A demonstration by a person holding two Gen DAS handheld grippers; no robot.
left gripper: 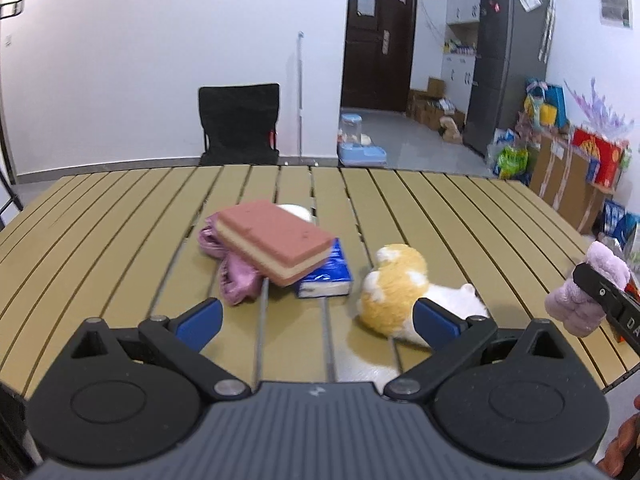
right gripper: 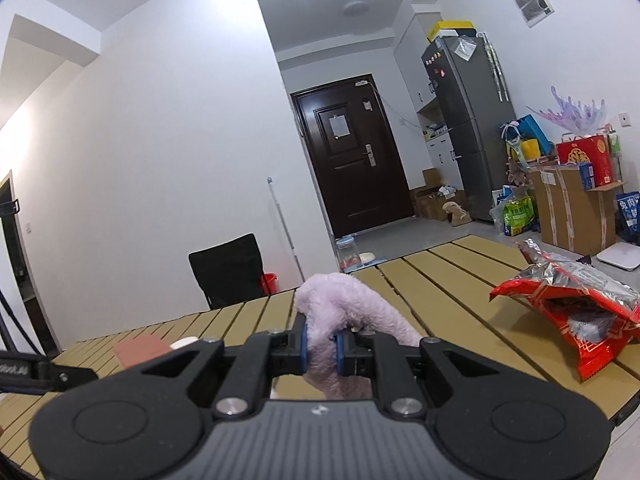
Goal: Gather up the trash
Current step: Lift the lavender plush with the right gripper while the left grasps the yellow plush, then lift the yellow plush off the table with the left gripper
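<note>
The sponge [left gripper: 276,242] is hiding most of a white object [left gripper: 298,212]; the right hand-held gripper [left gripper: 612,304] is running off the frame's edge.

Black linkage arms with silver screws, blue finger pads [left gripper: 200,322], ribbed grey housing on each hand-held gripper.

White walls surround a slatted yellow-brown table [left gripper: 120,216]. Behind it stands a black folding chair [left gripper: 239,124], a dark brown door [right gripper: 352,156] and a grey fridge [right gripper: 468,128].

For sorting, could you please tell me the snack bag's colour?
Red with silver foil inside, clearest in the right wrist view.
</note>
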